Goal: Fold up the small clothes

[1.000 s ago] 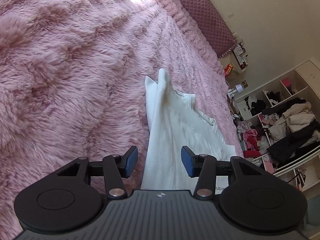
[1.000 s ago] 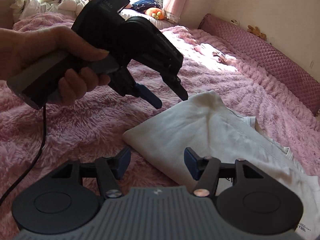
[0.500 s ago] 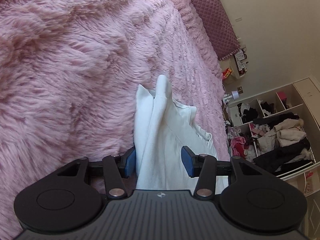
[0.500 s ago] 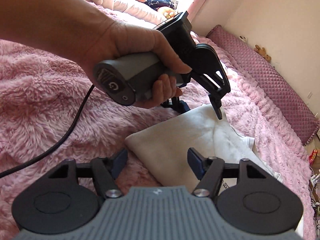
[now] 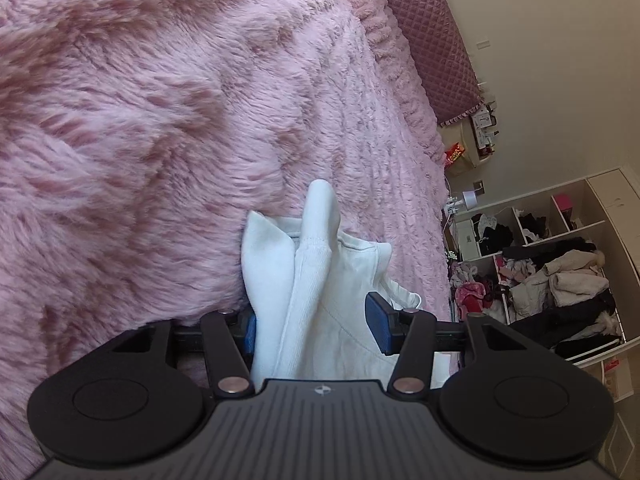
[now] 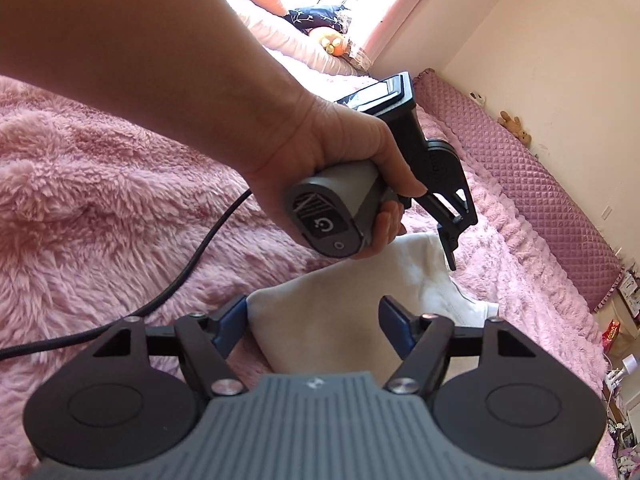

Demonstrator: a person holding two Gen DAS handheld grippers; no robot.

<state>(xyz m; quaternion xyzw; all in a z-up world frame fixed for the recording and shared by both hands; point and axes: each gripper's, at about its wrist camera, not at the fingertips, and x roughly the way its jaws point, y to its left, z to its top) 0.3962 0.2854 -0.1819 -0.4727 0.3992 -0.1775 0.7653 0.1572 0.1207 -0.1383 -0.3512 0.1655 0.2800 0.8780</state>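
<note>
Pink plush bedspread (image 5: 160, 140) beneath white garment (image 5: 320, 280), cluttered shelves (image 5: 560, 272) beyond

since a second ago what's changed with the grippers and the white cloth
Both grippers have closed in on the white cloth. The left gripper came forward so the raised fold now sits between its fingers, and the left hand crossed the right camera's view toward the far end. The right gripper now straddles the near corner. Both jaws have just been opening; neither presses the cloth. The cloth stayed put on the pink blanket.
</note>
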